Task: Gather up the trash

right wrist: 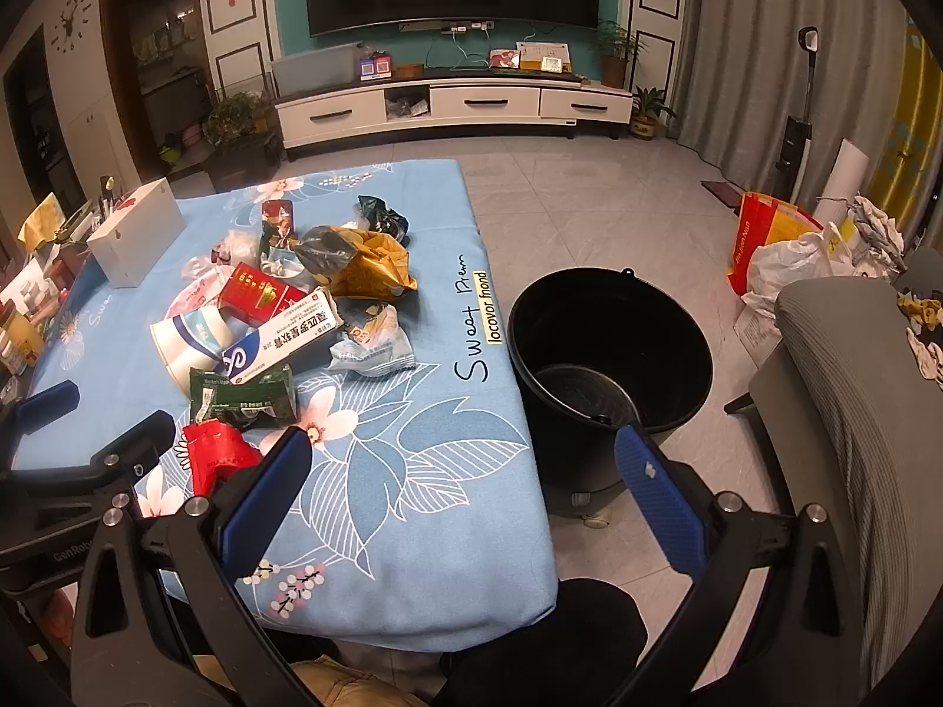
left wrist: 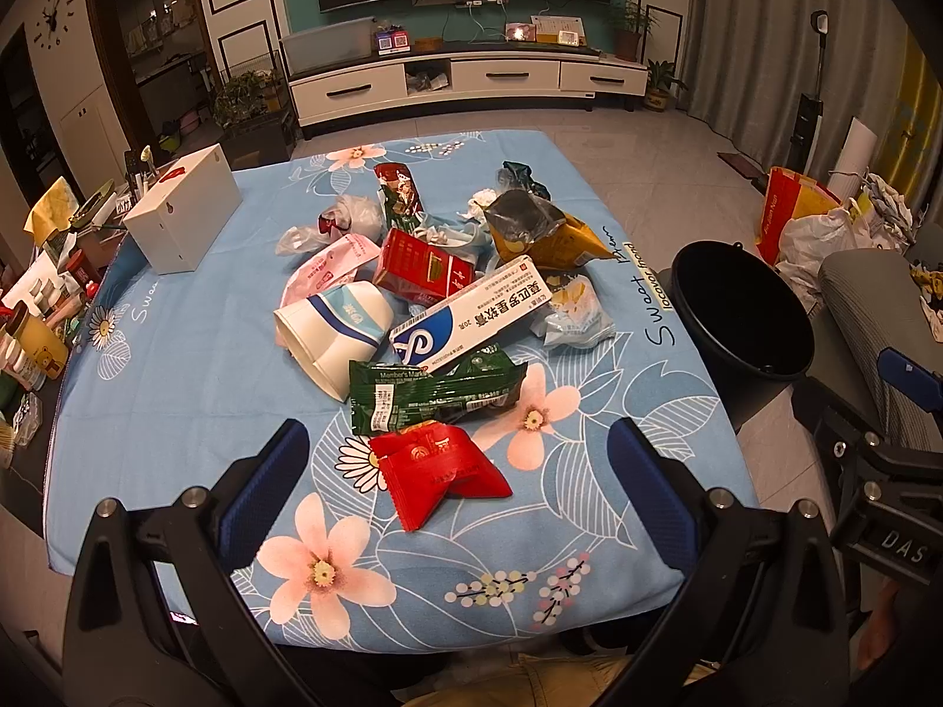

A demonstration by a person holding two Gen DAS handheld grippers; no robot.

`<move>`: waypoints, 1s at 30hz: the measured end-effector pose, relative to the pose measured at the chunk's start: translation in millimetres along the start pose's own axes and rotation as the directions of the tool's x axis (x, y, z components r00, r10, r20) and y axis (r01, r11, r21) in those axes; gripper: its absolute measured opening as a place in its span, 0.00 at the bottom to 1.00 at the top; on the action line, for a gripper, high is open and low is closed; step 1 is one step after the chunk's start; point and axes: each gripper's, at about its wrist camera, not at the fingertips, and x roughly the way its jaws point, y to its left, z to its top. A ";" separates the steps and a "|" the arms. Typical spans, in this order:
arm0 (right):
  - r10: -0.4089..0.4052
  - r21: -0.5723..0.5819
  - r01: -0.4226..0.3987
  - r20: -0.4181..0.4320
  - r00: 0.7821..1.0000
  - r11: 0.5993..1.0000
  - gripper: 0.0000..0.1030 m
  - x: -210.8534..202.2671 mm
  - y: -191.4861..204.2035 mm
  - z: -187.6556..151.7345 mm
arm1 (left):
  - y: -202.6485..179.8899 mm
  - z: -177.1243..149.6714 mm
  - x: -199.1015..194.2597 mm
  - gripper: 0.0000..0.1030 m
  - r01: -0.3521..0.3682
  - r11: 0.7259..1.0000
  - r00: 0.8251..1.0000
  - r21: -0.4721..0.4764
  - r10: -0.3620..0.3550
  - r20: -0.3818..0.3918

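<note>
Both tongs are wide open and hold nothing: the left gripper [left wrist: 460, 459] hangs over the table's near edge, the right gripper [right wrist: 465, 471] over its right edge. Only the right view shows the bottom of the black bucket [right wrist: 613, 318] on the floor. Trash is piled mid-table [left wrist: 177, 412]: paper cup [left wrist: 333, 336], ointment box [left wrist: 471, 318], green wrapper [left wrist: 436, 395], red wrapper [left wrist: 439, 465].

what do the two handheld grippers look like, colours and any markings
Both are black frames with silver bolts and two textured blue fingers each. The left gripper and right gripper look alike. The right gripper's body shows white "DAS" lettering; the left one's shows "GenRob".
</note>
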 end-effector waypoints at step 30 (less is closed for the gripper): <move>0.354 0.027 -0.354 -0.136 0.925 0.935 0.97 88.2 21.6 -31.0 | 90.1 -57.9 69.4 0.98 0.266 0.930 0.960 -0.254 -0.280 -0.019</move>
